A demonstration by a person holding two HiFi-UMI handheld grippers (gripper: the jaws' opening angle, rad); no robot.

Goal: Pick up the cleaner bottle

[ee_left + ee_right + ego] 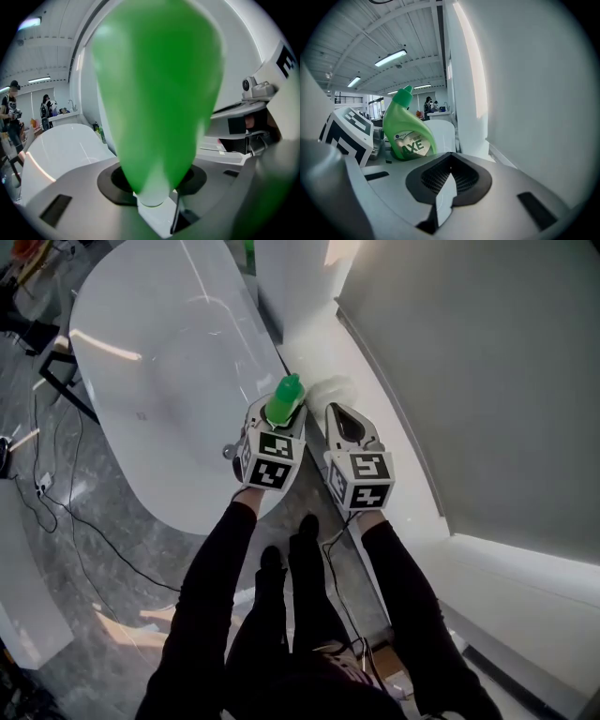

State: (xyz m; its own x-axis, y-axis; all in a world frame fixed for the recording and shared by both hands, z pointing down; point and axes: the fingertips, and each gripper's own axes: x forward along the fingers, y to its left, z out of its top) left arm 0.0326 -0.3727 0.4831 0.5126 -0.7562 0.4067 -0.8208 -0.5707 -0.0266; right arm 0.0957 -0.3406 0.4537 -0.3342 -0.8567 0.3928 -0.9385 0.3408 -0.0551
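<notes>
Pickup looks basically done: left tool point(279, 416) is clamped on the green bottle point(285, 395), up by the tub point(159, 352) edge. Right tool point(342, 416) is together, empty. Next move just needs a steady grip.

1. The left gripper point(279, 416) and the right gripper point(343, 418) have pale grey shells, each bearing a cube point(272, 461) with black-and-white square markers
2. A dark ribbed hollow point(451, 180) sits around the right jaws
3. The person wears black sleeves point(214, 577), black trousers point(311, 601) and dark shoes point(273, 562)
</notes>
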